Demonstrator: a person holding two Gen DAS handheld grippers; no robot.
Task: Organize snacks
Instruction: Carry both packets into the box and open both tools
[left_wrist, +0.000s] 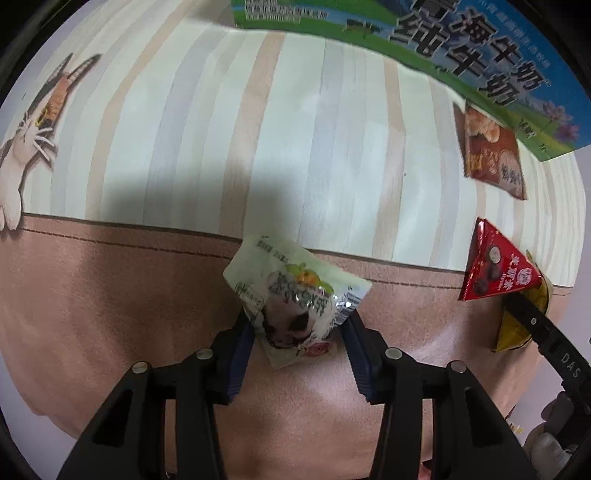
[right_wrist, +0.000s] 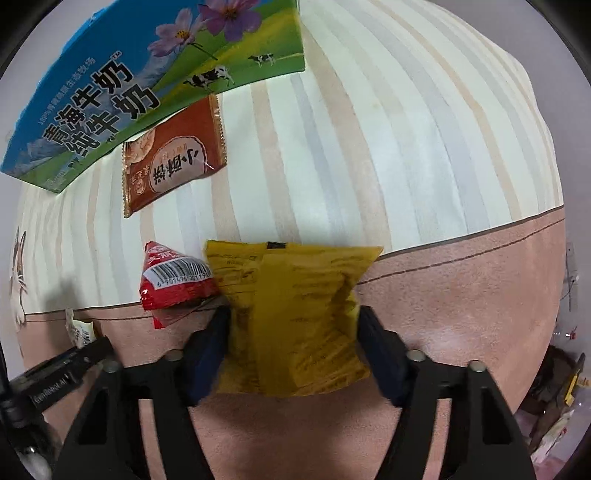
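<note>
Jaws of the left gripper (left_wrist: 297, 332) are clamped on a white snack packet (left_wrist: 295, 295), and those of the right gripper (right_wrist: 291, 332) hold a yellow packet (right_wrist: 295, 317) between their pads, seemingly pinched. Both packets are held above the pink border of the striped cloth (left_wrist: 221, 140). A red triangular packet (right_wrist: 173, 280) is left just beside the yellow one, and a brown packet (right_wrist: 173, 155) lies against the milk carton box (right_wrist: 92, 96). Sorting is judged to be underway, with two packets yet to be collected.

Both tools point down — left tool (left_wrist: 297, 325) clamped, right tool (right_wrist: 293, 332) gripping.
</note>
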